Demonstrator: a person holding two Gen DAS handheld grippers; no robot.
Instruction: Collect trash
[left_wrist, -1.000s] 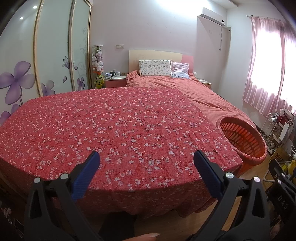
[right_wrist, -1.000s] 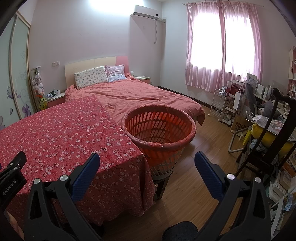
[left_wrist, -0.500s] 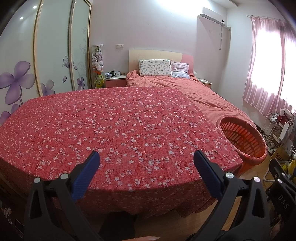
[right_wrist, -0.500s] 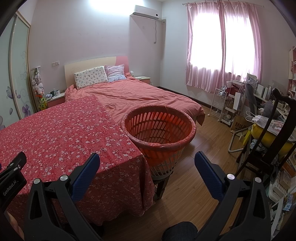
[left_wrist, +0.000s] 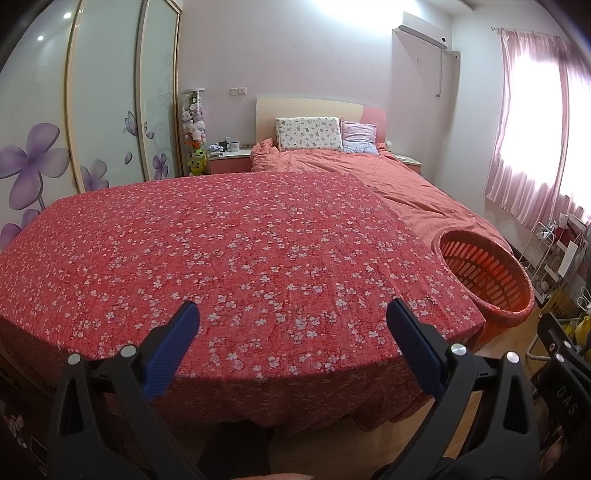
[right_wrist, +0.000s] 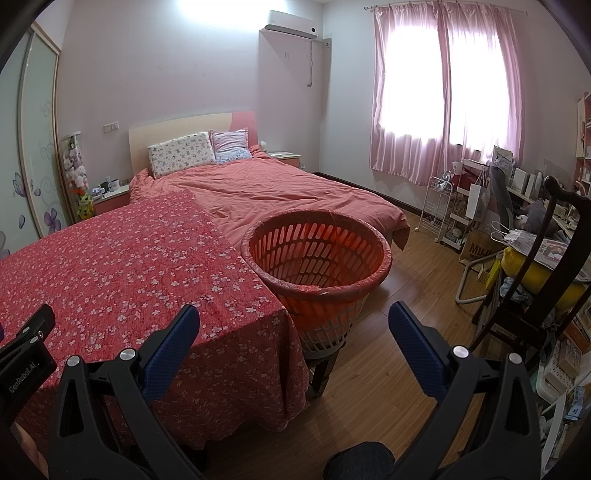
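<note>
Trash is nowhere in either view that I can pick out, so how it will handle, light or stiff, and where to take hold, I cannot judge until a piece shows. What I do see for it is the round orange slotted plastic basket (right_wrist: 317, 254), lined with a thin red bag, standing on a low stand just beside the right-hand corner of the covered surface; in the left view the same basket (left_wrist: 487, 273) sits at the far right edge. I judge it light and stiff, best left where it is.

Spreading out in front of me is the red cloth with small white flowers (left_wrist: 229, 258), flat and bare. Behind it lies the bed with a plain coral duvet (right_wrist: 280, 192) and two pillows at the headboard.

My left gripper (left_wrist: 291, 325) hovers above the near edge of the cloth, its blue-padded fingers spread wide and holding nothing. My right gripper (right_wrist: 293, 330) likewise stands spread and unloaded, aimed between the cloth's corner and the basket.
</note>
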